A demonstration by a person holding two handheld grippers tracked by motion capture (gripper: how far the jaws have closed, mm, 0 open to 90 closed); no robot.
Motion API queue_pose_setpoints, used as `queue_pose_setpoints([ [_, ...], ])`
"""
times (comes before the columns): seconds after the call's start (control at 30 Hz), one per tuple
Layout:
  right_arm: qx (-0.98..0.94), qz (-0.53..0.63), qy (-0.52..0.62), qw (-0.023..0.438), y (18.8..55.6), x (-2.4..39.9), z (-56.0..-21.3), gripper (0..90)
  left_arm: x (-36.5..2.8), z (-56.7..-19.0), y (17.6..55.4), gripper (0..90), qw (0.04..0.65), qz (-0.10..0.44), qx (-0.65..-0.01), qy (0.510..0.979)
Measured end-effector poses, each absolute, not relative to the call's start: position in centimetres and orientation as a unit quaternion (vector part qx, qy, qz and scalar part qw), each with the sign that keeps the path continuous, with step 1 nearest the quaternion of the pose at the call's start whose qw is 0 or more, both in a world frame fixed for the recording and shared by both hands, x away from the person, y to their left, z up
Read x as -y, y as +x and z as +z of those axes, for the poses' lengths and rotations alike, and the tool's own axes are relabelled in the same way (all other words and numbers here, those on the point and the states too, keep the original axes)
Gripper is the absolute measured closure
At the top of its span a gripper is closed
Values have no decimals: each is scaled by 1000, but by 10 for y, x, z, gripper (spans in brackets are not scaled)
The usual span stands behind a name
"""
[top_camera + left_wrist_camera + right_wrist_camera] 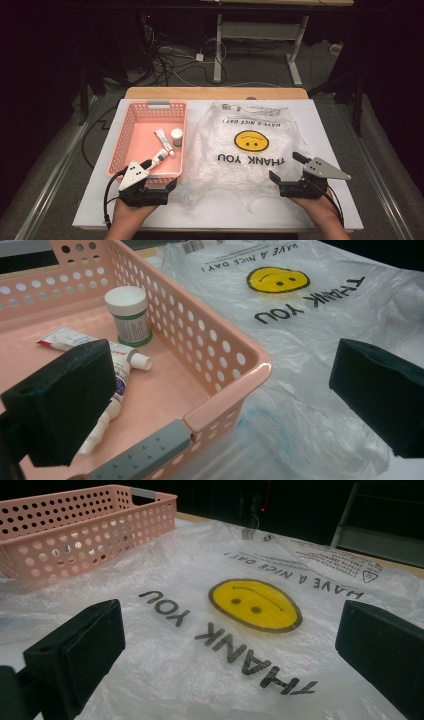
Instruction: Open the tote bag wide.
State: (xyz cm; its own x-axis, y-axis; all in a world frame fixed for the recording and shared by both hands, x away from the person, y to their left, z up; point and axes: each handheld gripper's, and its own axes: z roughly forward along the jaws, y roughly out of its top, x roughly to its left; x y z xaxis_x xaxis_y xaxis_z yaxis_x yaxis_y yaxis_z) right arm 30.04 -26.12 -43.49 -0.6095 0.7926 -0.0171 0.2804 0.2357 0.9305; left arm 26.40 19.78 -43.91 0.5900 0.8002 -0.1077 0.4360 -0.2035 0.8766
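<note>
A clear plastic bag [247, 150] printed with a yellow smiley face and "THANK YOU" lies flat on the white table, its print upside down to me. Left of it sits a pink perforated basket [131, 125] holding two tubes [162, 140] and a small white-capped jar [177, 136]. My left gripper [161, 175] stands open at the basket's near right corner, one jaw over the basket, the other over the bag [310, 355]. My right gripper [287, 167] is open at the bag's near right part, nothing between its jaws. The bag [240, 625] spreads before the right gripper.
The white table top [335, 130] ends at a wooden strip at the far side. Beyond it the dark floor holds cables and a desk frame [260, 40]. The basket [75, 530] stands left of the bag in the right gripper view.
</note>
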Motion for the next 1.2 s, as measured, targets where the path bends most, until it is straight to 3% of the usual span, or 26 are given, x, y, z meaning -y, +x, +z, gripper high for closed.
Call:
queue_pose_setpoints([
  [0.67, -741, 507, 361, 251, 297, 267, -425, 0, -194, -441, 266, 0, 480, 181, -409, 755],
  [1.2, -724, 474, 420, 274, 311, 315, -424, 13, -200, -442, 265, 0, 478, 186, -416, 751],
])
